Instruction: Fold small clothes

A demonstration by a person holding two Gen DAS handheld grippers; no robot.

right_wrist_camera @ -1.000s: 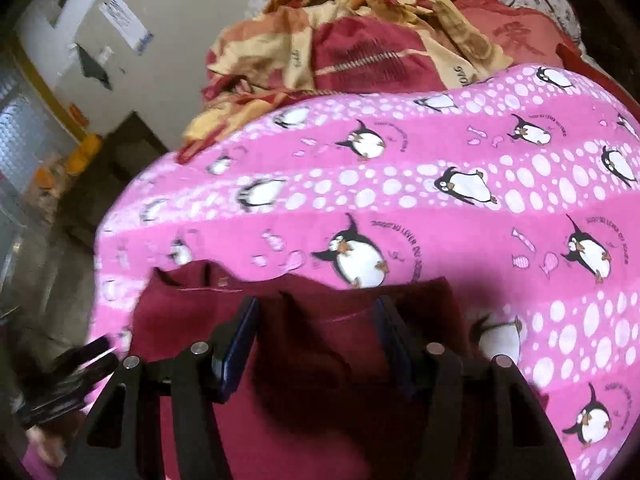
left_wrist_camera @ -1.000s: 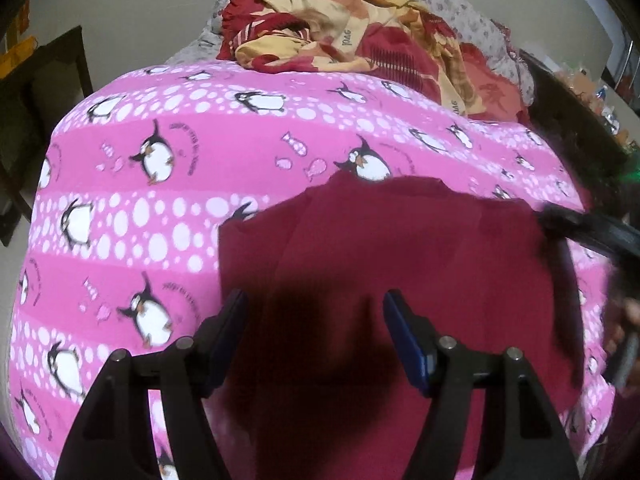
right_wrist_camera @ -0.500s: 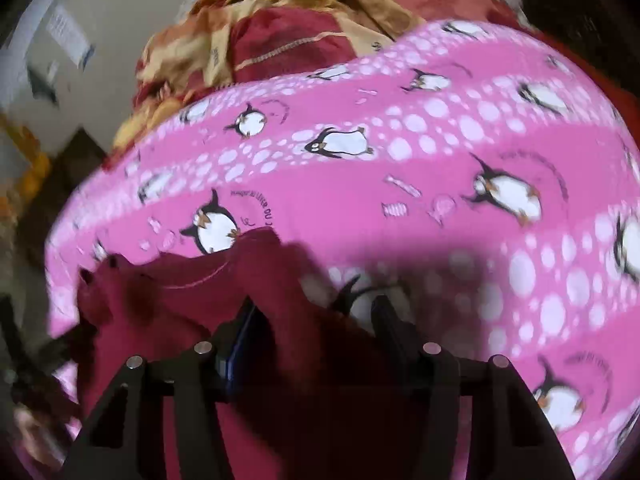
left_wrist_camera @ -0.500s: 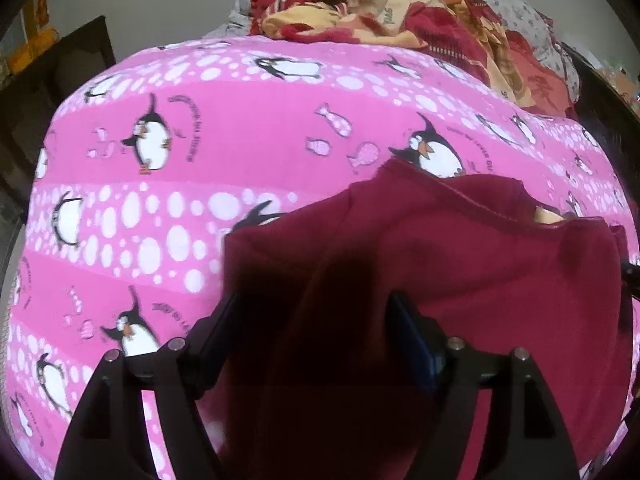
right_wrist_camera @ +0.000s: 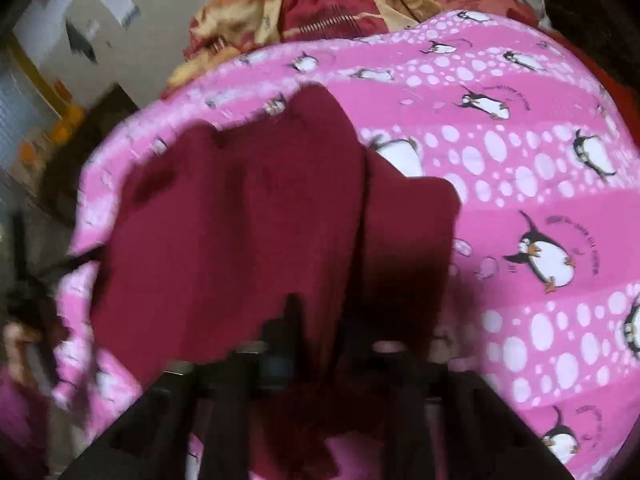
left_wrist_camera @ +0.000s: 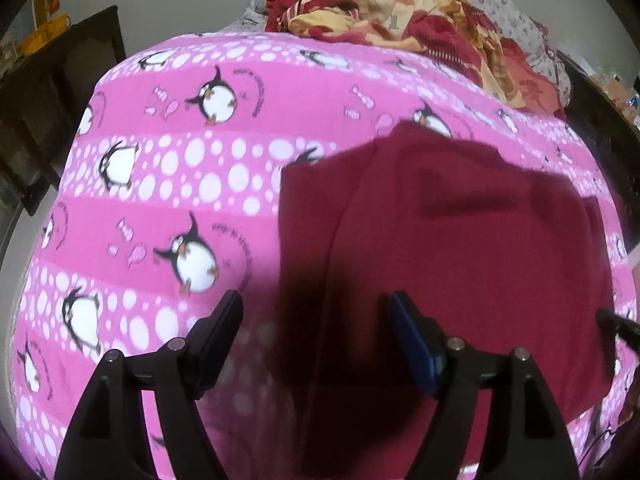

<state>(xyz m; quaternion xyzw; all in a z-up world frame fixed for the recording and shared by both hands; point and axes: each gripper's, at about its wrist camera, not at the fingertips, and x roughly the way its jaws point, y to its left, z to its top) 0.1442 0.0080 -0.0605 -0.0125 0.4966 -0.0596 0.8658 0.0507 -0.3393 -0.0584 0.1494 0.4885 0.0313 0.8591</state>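
A dark maroon garment (left_wrist_camera: pixel 460 248) lies spread on a pink penguin-print bed cover (left_wrist_camera: pixel 168 184). My left gripper (left_wrist_camera: pixel 316 316) hovers open over the garment's near left edge, one finger over the pink cover and the other over the cloth, nothing pinched. In the right wrist view the same maroon garment (right_wrist_camera: pixel 248 216) is bunched and lifted at its near edge. My right gripper (right_wrist_camera: pixel 320 332) is closing, with a fold of that cloth caught between its narrow jaws. A dark tip of the right gripper (left_wrist_camera: pixel 616 324) shows at the left wrist view's right edge.
A crumpled red and yellow blanket (left_wrist_camera: pixel 400 12) is heaped at the far end of the bed against the wall. Dark furniture (left_wrist_camera: pixel 60 92) stands to the left of the bed. A person's hand (right_wrist_camera: pixel 20 340) shows blurred at the lower left.
The right gripper went from open to nearly shut on the garment's edge and pulled it up into a ridge. The left gripper shifted left, so pink cover now shows under its left finger.
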